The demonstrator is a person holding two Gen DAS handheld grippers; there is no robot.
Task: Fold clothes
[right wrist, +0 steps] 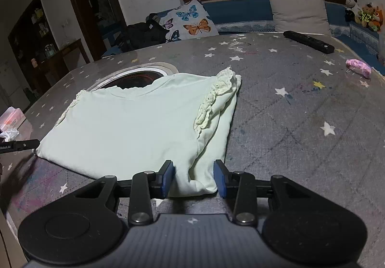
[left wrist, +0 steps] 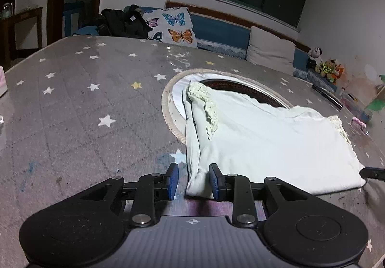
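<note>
A pale mint top with lace-trimmed sleeves lies flat on the grey star-patterned tablecloth, its sides folded inward. My left gripper is open at the hem's near left corner, and that folded corner sits between the blue pads. In the right wrist view the same top spreads to the left. My right gripper is open around the hem's near right corner. Each gripper's tip shows at the edge of the other view: the right gripper and the left gripper.
The top's neckline overlaps a round inset in the table. A black remote and a pink object lie at the far right. A tissue box sits at the left edge. Cushions and plush toys line the bench behind.
</note>
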